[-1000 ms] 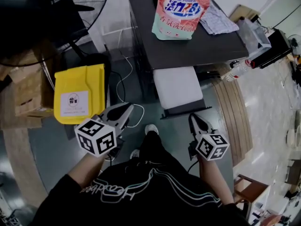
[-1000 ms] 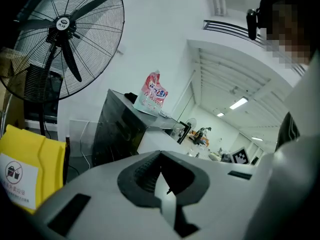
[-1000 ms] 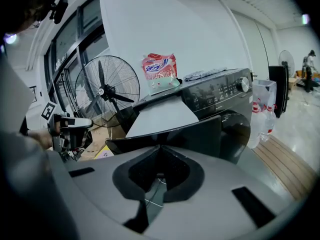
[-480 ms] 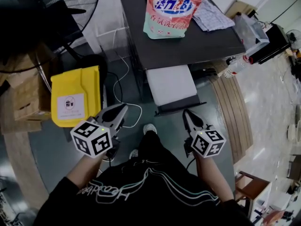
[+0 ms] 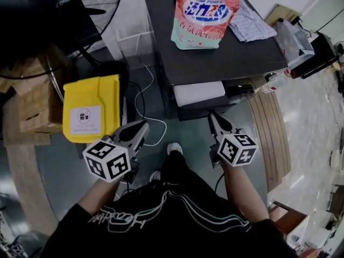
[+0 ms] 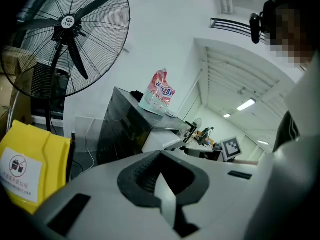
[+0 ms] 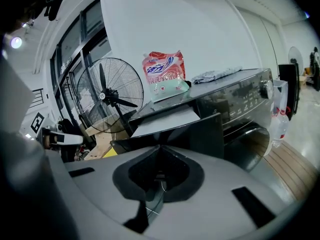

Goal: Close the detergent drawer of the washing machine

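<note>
The dark washing machine point(image 5: 226, 52) has its detergent drawer point(image 5: 199, 93) sticking out a short way toward me, its white inside showing. My right gripper point(image 5: 213, 118) is shut with nothing in it, and its tip sits against the drawer's dark front panel point(image 5: 207, 112). In the right gripper view the drawer front point(image 7: 200, 134) stands just beyond the closed right gripper point(image 7: 159, 149). My left gripper point(image 5: 141, 129) is shut and empty, held off to the left of the drawer over the floor. From the left gripper point(image 6: 161, 156) the drawer point(image 6: 162, 139) shows side-on.
A pink detergent bag point(image 5: 201, 15) and a folded cloth point(image 5: 252, 23) lie on the machine's top. A yellow bin point(image 5: 91, 109) stands on the floor at left, a big fan point(image 5: 48, 15) behind it. A cable point(image 5: 141, 98) trails beside the machine. A bottle point(image 5: 277, 81) stands at the right.
The drawer has slid most of the way into the machine, with much less white showing. My right gripper has moved forward with it. The left gripper has barely moved.
</note>
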